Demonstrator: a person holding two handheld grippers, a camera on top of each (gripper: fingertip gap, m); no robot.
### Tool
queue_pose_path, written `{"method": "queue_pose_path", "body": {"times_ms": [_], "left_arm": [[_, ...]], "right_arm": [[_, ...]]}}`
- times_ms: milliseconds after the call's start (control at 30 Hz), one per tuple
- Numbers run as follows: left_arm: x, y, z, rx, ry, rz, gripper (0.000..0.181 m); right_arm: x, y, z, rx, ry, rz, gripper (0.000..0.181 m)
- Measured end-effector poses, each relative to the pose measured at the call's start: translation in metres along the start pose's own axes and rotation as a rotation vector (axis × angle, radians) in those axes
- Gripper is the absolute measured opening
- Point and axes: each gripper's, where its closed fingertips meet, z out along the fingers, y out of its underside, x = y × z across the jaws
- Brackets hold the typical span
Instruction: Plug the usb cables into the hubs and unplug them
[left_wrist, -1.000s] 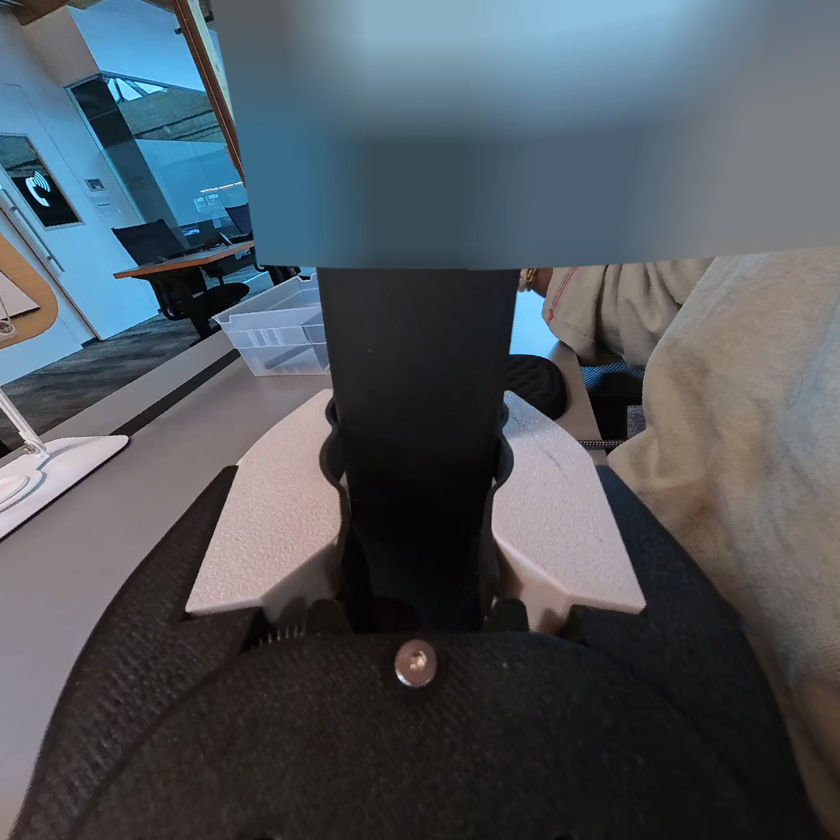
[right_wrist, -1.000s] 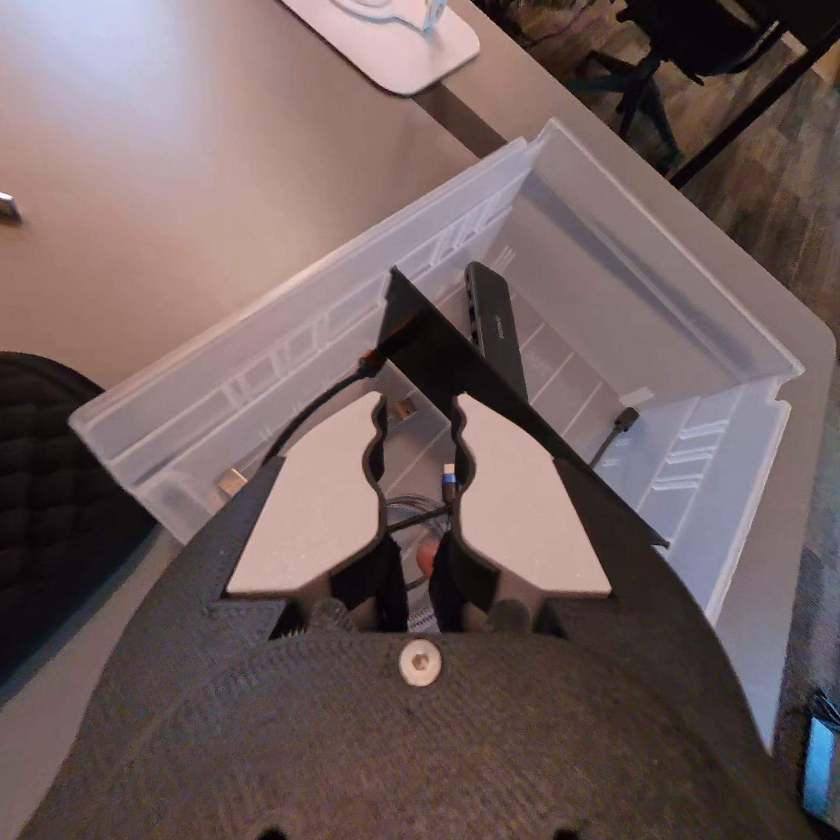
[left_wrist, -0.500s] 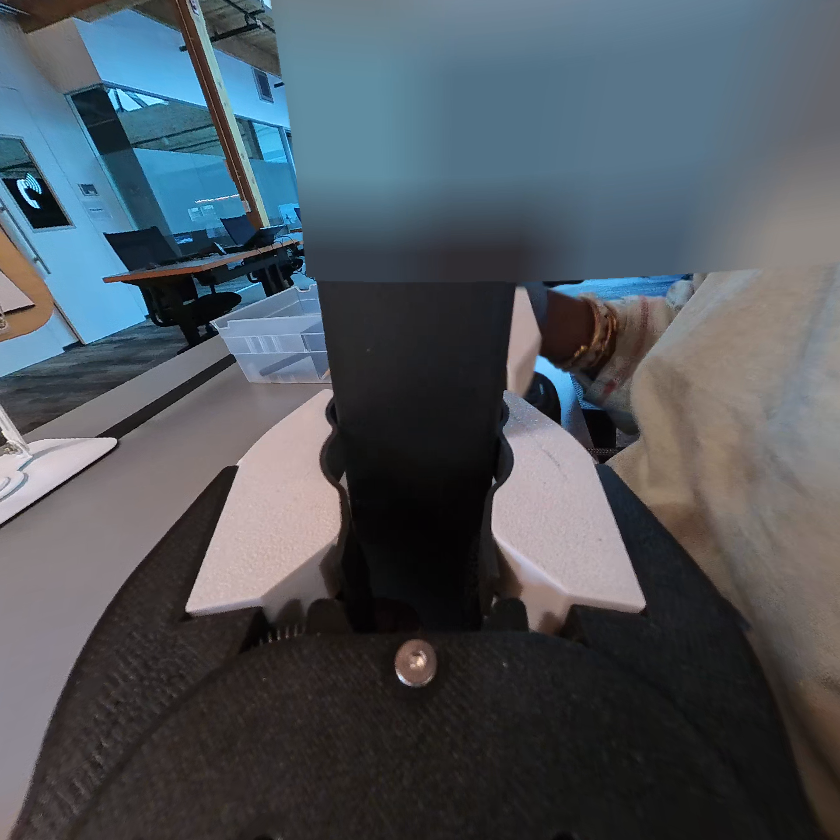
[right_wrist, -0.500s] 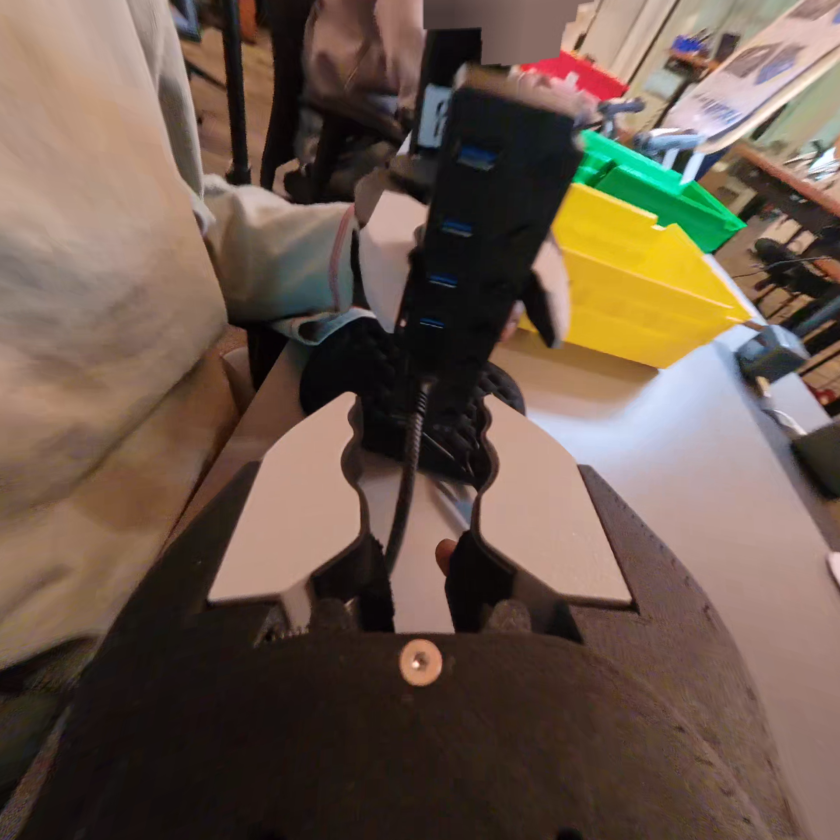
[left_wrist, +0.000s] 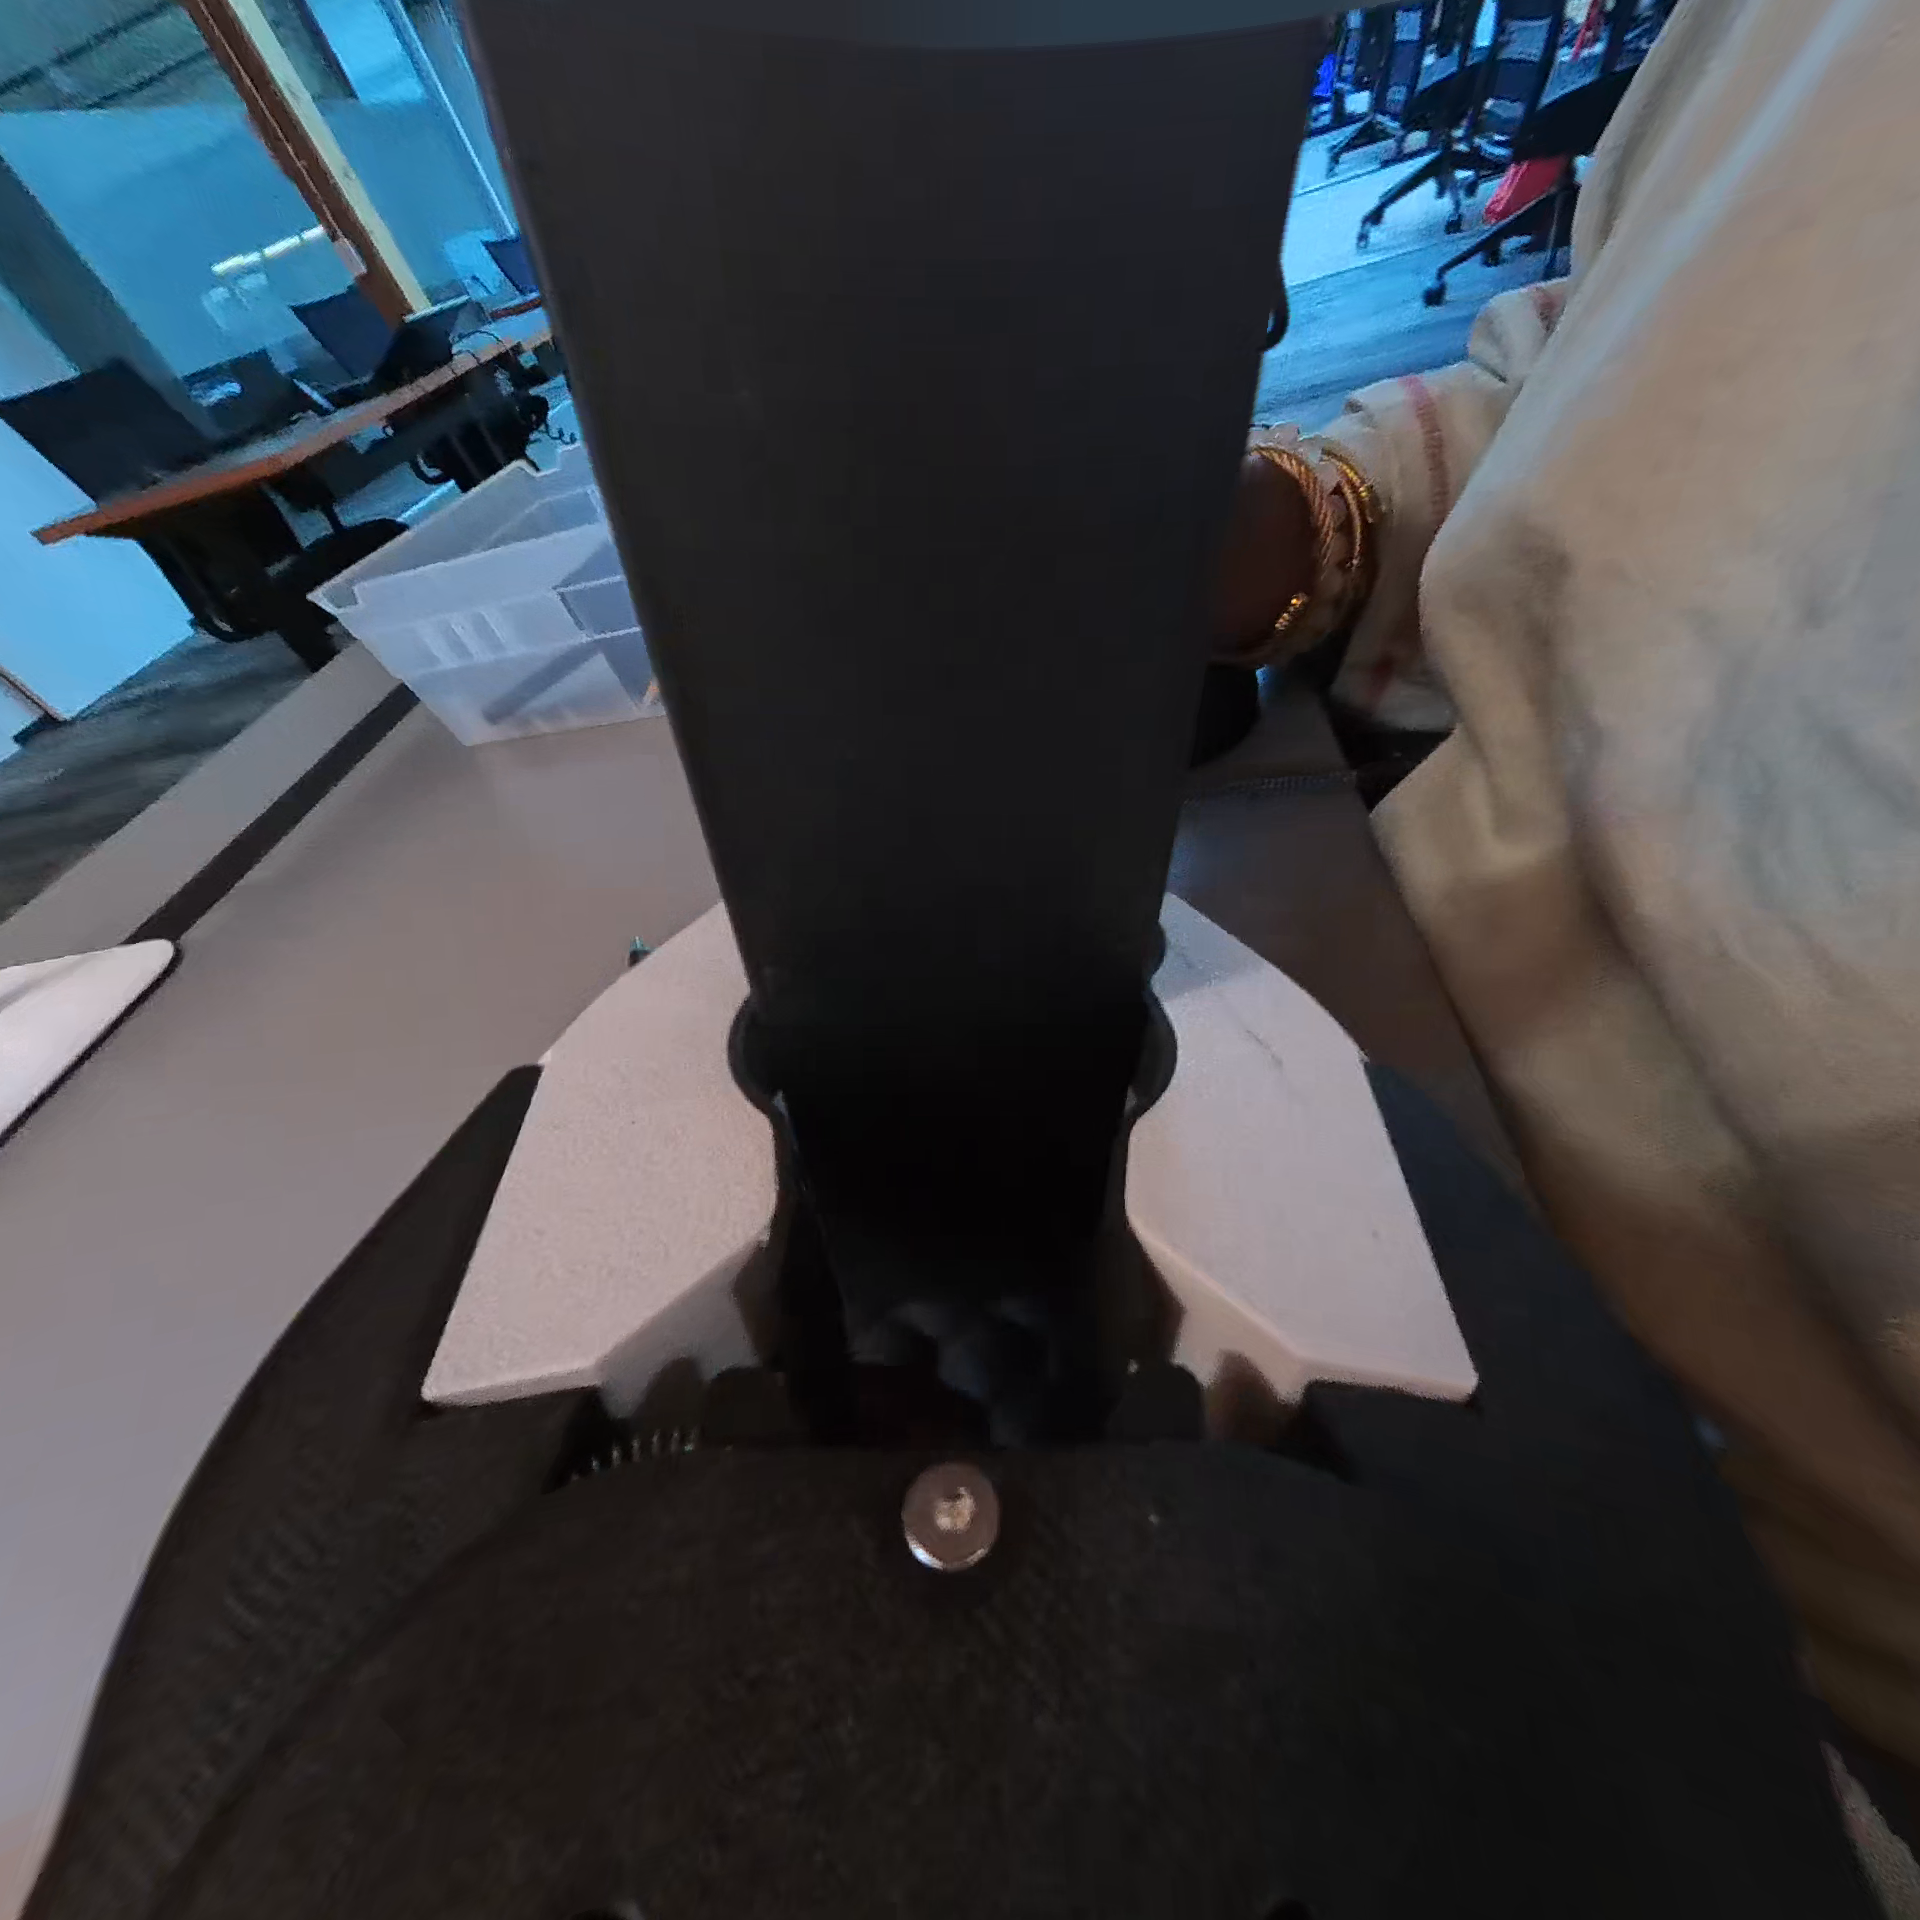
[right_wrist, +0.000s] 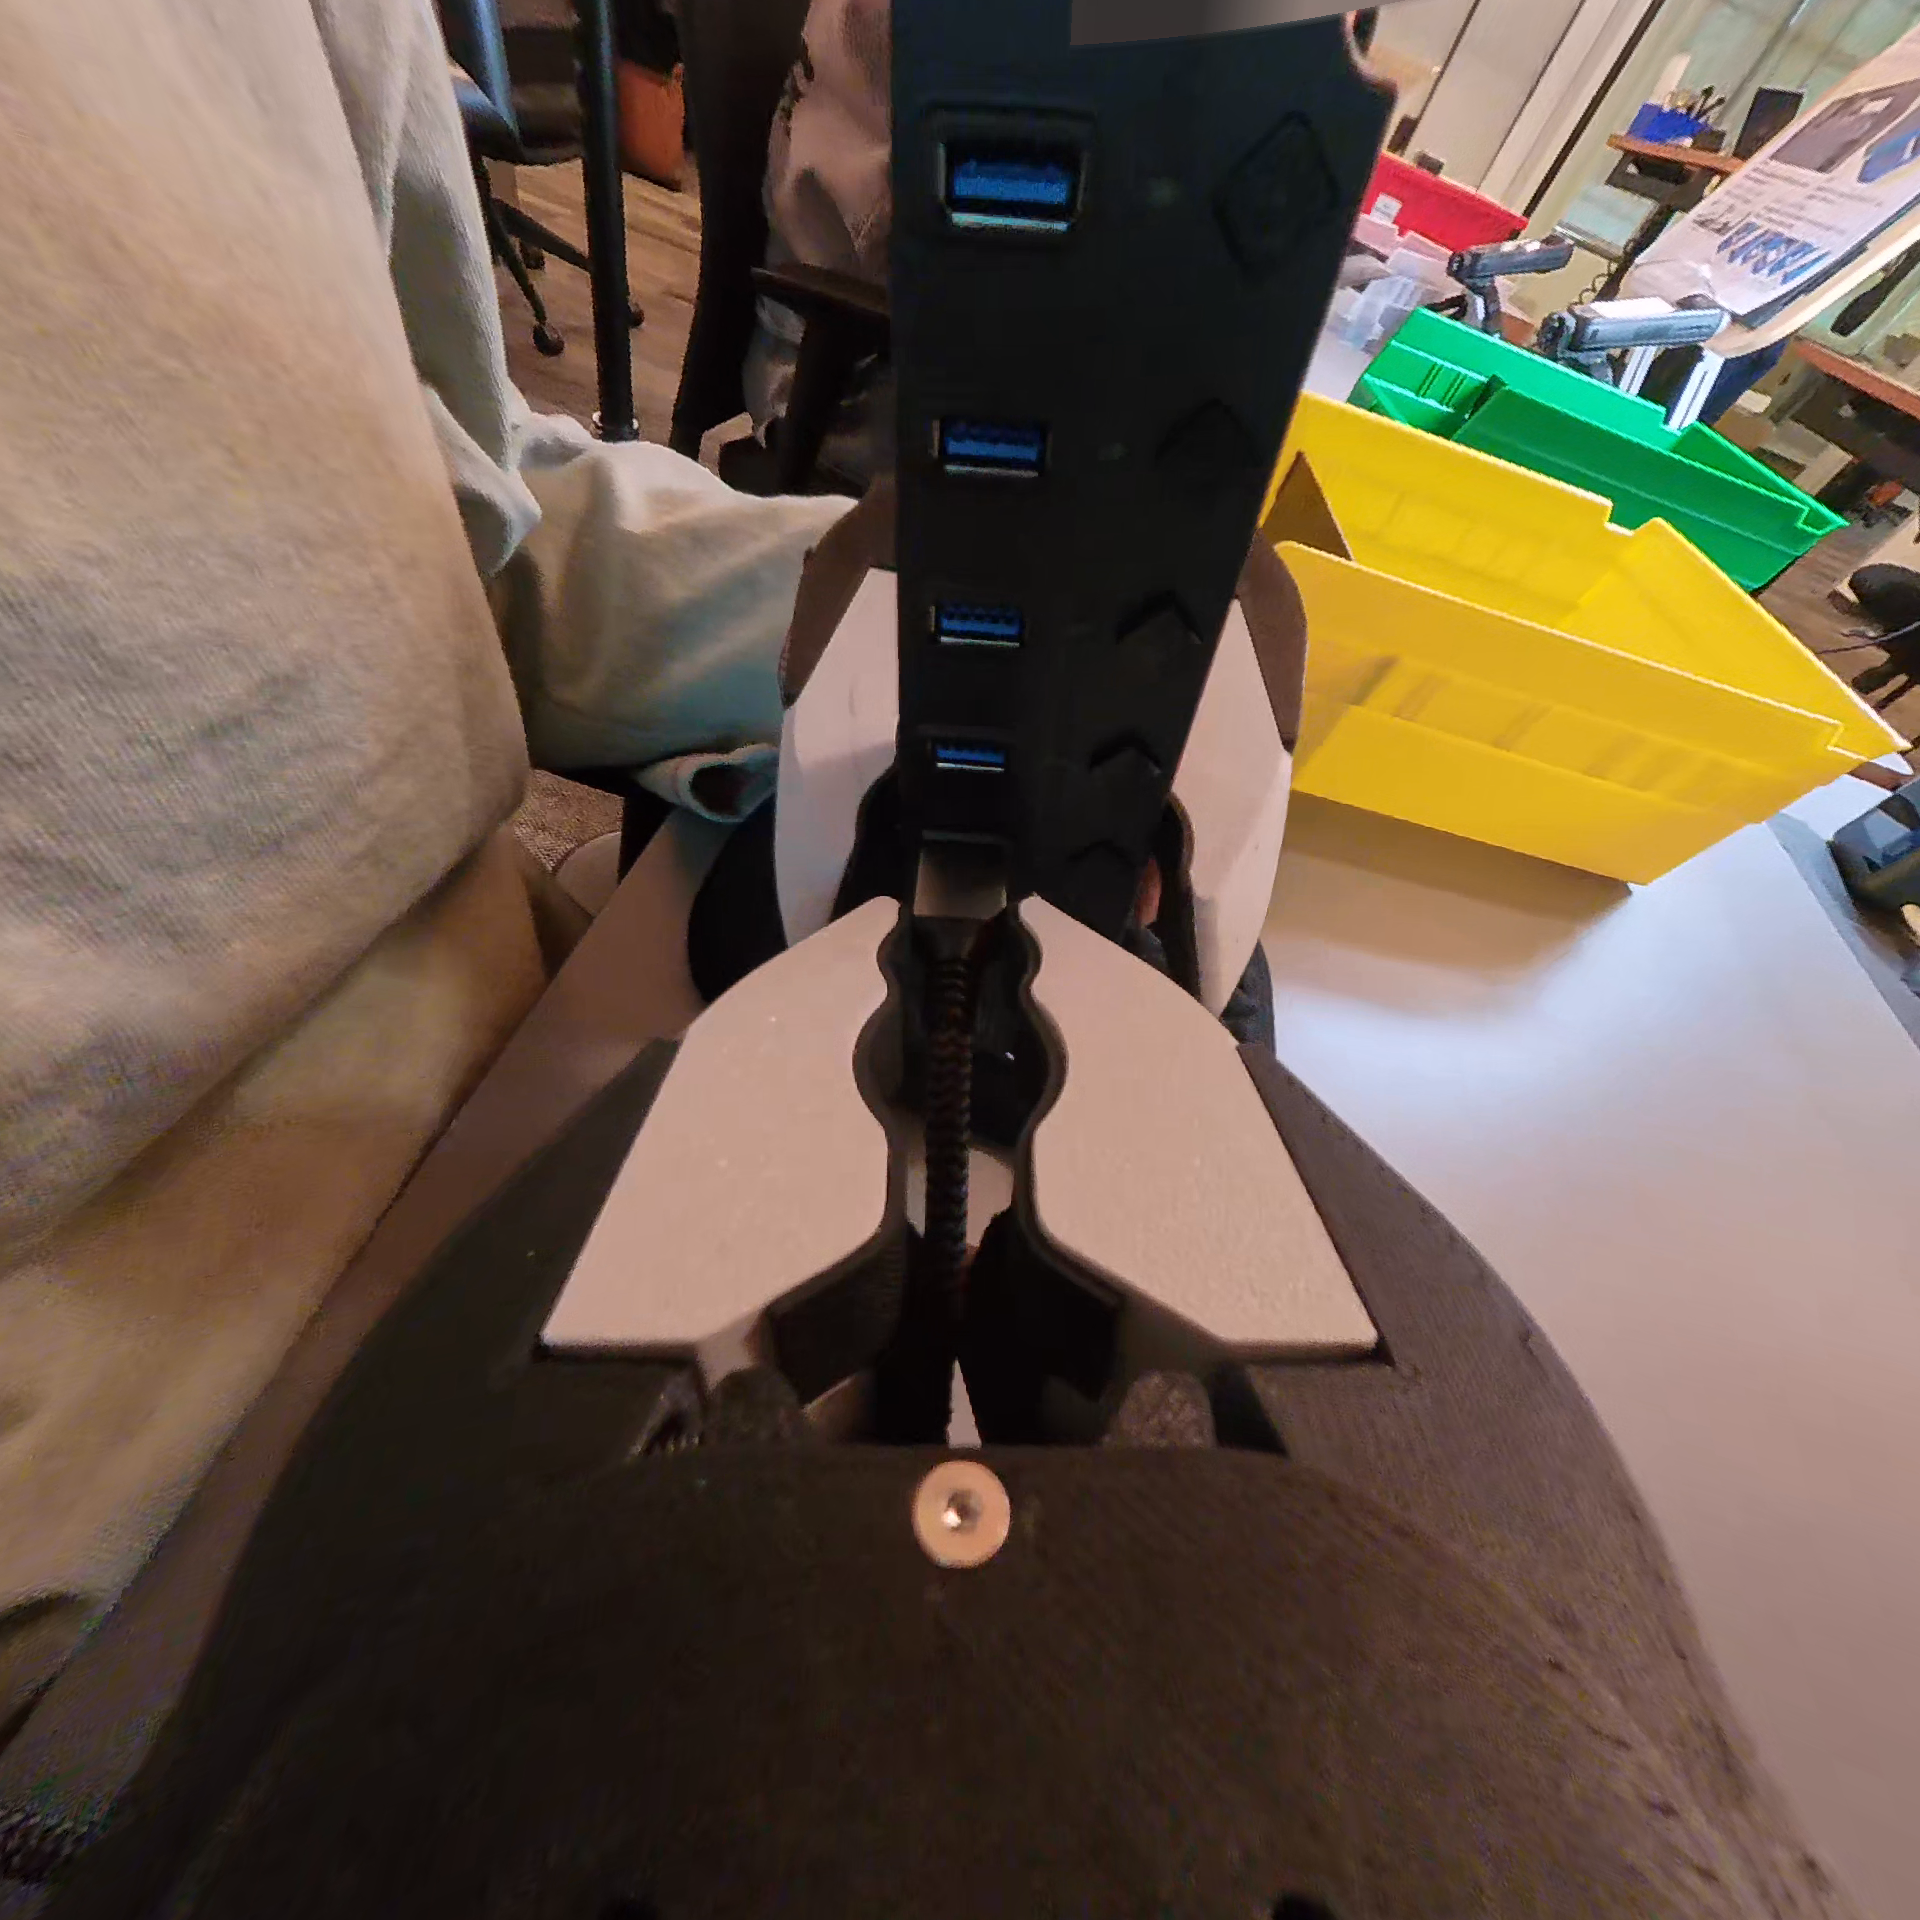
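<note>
My left gripper (left_wrist: 951, 997) is shut on a black USB hub (left_wrist: 914, 520) and holds it upright; both pads press its sides. In the right wrist view the hub (right_wrist: 1081, 436) faces me with several blue ports, and the left gripper's white fingers (right_wrist: 821, 748) clamp its lower part. My right gripper (right_wrist: 961, 914) is shut on the black plug of a braided USB cable (right_wrist: 948, 1091). The plug's metal end (right_wrist: 961, 868) sits in the hub's lowest port. The cable runs back between my right fingers.
A clear plastic bin (left_wrist: 499, 613) stands on the grey table (left_wrist: 364, 935) behind the hub. A yellow bin (right_wrist: 1507, 675) and a green bin (right_wrist: 1579, 447) stand at the right. A person's beige sleeve (right_wrist: 208, 623) fills the left side. My left and right fingertips are right by each other.
My right gripper swung from over the clear bin to the hub, opened wide around the hanging cable, then closed on its plug. The left gripper kept hold of the hub.
</note>
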Motion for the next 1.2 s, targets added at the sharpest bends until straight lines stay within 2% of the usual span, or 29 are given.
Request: {"method": "queue_pose_path", "body": {"times_ms": [233, 367, 467, 567, 633, 833, 967, 1033, 1133, 1200], "left_arm": [[0.000, 0.003, -0.002, 0.003, 0.032, -0.043, 0.064], [0.005, 0.005, 0.004, -0.042, 0.058, -0.011, 0.064], [0.003, 0.005, 0.001, -0.027, 0.058, -0.023, 0.064], [0.002, 0.005, 0.000, -0.018, 0.049, -0.037, 0.064], [0.002, 0.005, 0.000, -0.016, 0.051, -0.040, 0.064], [0.001, 0.005, 0.001, -0.018, 0.046, -0.042, 0.064], [0.000, 0.006, -0.002, -0.002, 0.038, -0.041, 0.064], [0.006, 0.008, 0.001, -0.028, 0.055, -0.002, 0.065], [0.008, 0.009, 0.005, -0.056, 0.072, 0.021, 0.065], [0.003, 0.008, 0.003, -0.040, 0.055, -0.014, 0.065]], "right_arm": [[0.001, 0.002, 0.001, -0.046, 0.108, -0.012, 0.016], [-0.003, 0.006, -0.003, -0.074, -0.016, -0.056, 0.016], [-0.001, 0.005, -0.001, -0.030, -0.031, -0.023, 0.016], [0.001, 0.004, 0.000, -0.020, 0.037, -0.021, 0.017], [0.000, -0.001, 0.000, 0.026, 0.057, 0.002, 0.023], [0.004, -0.003, 0.001, 0.048, 0.099, 0.018, 0.017], [0.002, -0.003, 0.002, 0.017, 0.245, -0.009, 0.017], [-0.003, 0.001, 0.001, -0.008, 0.217, -0.027, 0.017], [-0.004, 0.003, -0.002, -0.014, 0.068, -0.044, 0.016], [0.002, 0.001, -0.002, 0.019, 0.064, -0.001, 0.017]]}}
